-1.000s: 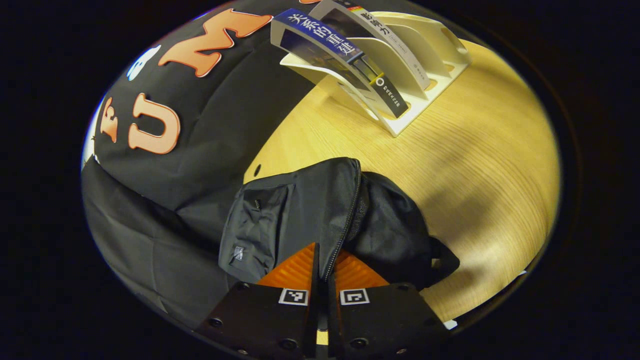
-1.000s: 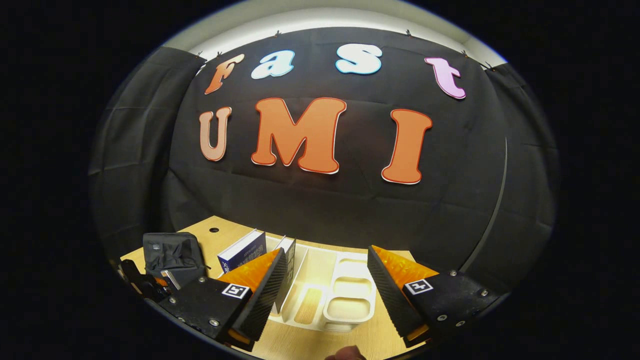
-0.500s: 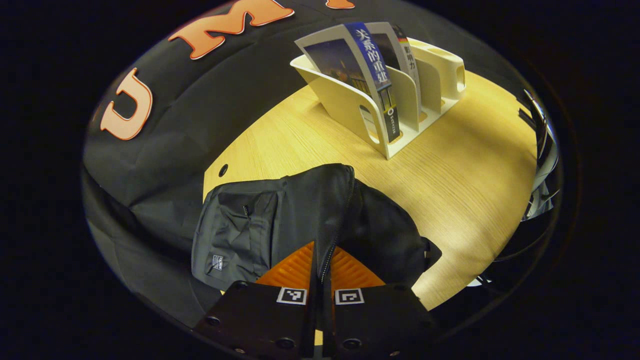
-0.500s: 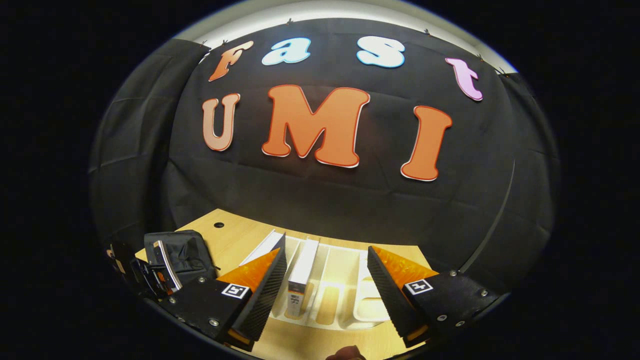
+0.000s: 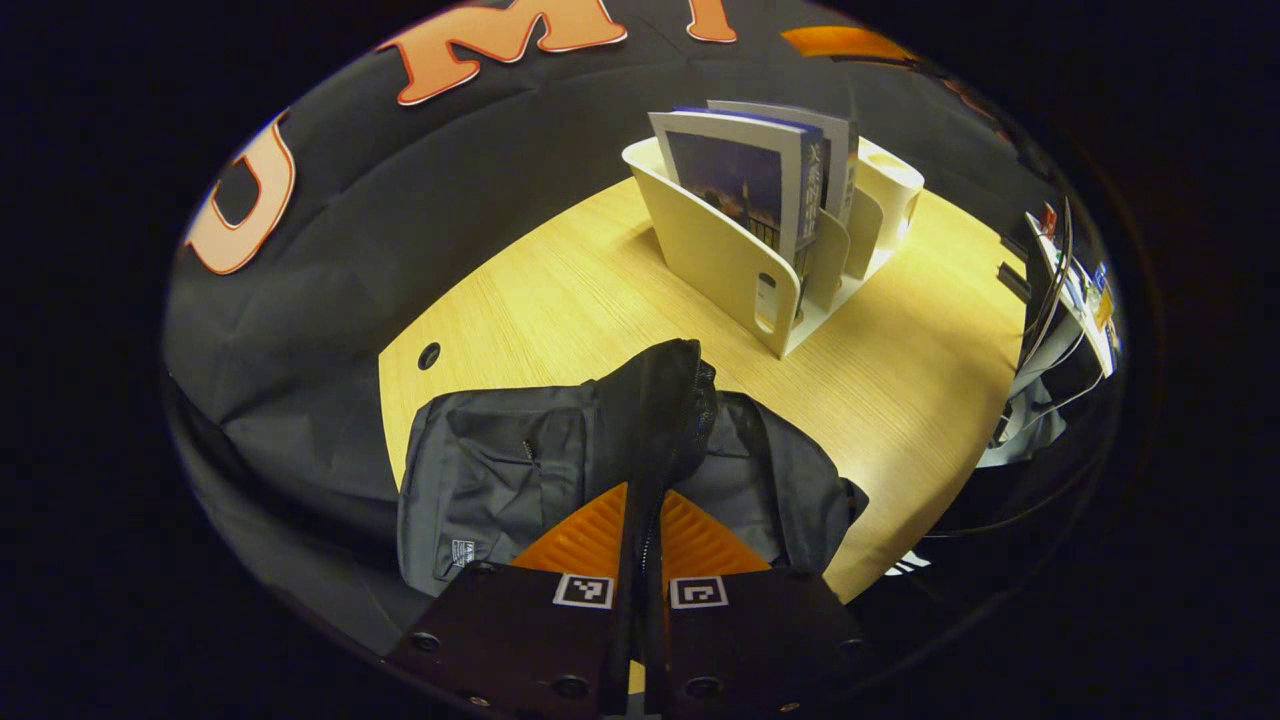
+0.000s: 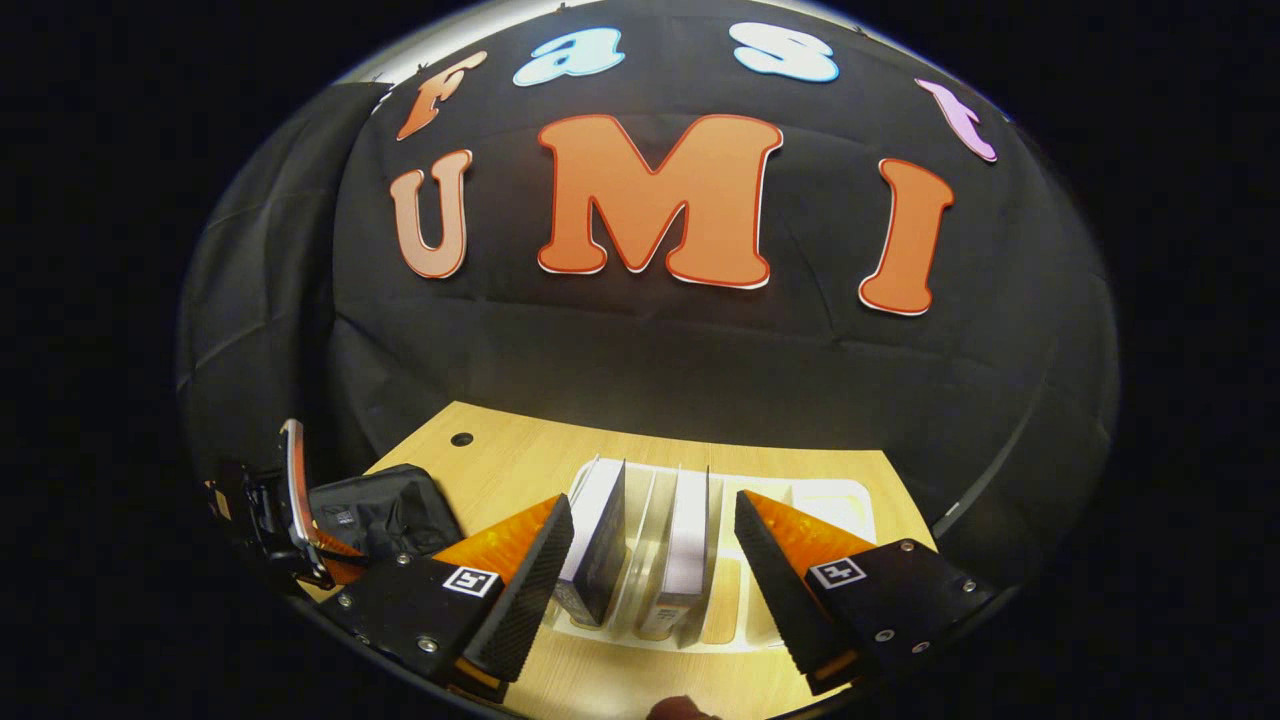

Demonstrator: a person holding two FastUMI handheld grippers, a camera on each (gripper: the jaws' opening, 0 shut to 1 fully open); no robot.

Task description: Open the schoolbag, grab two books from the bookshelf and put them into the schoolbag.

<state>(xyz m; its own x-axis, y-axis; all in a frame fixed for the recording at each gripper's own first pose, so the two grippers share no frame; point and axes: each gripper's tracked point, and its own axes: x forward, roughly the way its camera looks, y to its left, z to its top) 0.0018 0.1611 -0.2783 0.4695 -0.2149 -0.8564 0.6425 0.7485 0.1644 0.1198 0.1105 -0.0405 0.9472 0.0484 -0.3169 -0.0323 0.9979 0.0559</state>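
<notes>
Books (image 6: 640, 545) now spine-on, upright.

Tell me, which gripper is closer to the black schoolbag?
Left. The left gripper is shut on the schoolbag at its zipper edge. The right gripper hangs open over the bookshelf, away from the bag.

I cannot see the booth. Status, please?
Left gripper shut on bag flap. Right gripper open, before two books in shelf. Nothing between.

Black schoolbag (image 5: 500, 470), cream bookshelf (image 5: 715, 255) (books blue-covered), woodgrain table (image 5: 900, 370)
</notes>
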